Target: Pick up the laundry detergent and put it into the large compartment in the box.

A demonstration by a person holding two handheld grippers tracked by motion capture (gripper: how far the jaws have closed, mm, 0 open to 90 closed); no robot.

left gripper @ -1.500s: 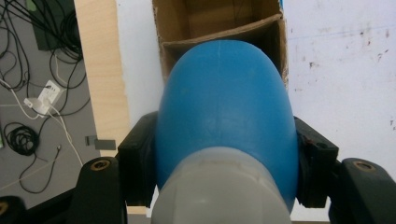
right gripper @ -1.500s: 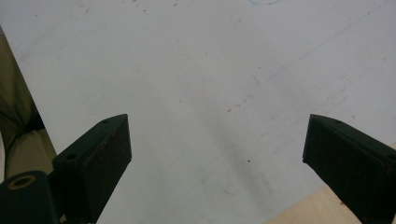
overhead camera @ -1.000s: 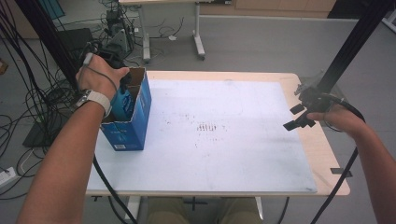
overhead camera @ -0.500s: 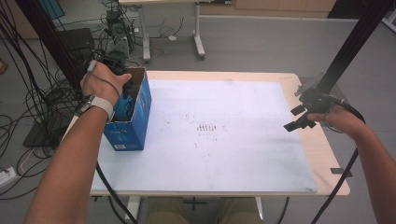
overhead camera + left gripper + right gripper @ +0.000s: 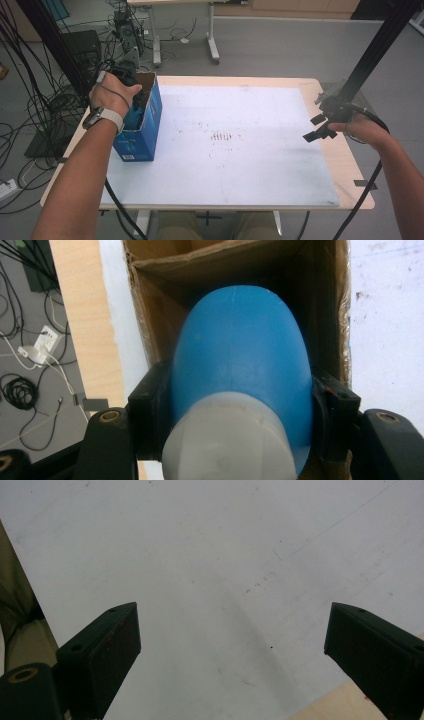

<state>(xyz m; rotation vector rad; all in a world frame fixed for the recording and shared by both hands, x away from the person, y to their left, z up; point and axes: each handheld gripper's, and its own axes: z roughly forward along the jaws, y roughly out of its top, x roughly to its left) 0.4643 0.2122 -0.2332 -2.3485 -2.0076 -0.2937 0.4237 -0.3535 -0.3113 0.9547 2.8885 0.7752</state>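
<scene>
High view: the left gripper (image 5: 131,95) dips into the open blue cardboard box (image 5: 145,130). Left gripper view: its jaws squeeze a smooth, round blue bottle (image 5: 242,365) with a grey cap, inside the box. Right gripper view: the right gripper (image 5: 232,645) has wide, empty jaws over the white table (image 5: 210,545), far from the box.

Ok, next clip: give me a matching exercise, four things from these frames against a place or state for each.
Things:
1. left tongs
2. right tongs
3. blue box
4. blue and grey object

States or places:
A. open top, standing at the table's left edge
B. open, over the white mat near the right edge
C. clamped between two black jaws, above the box's opening
D. shut on a rounded thing

Pairs: 1-D, 2-B, 3-A, 4-C
</scene>
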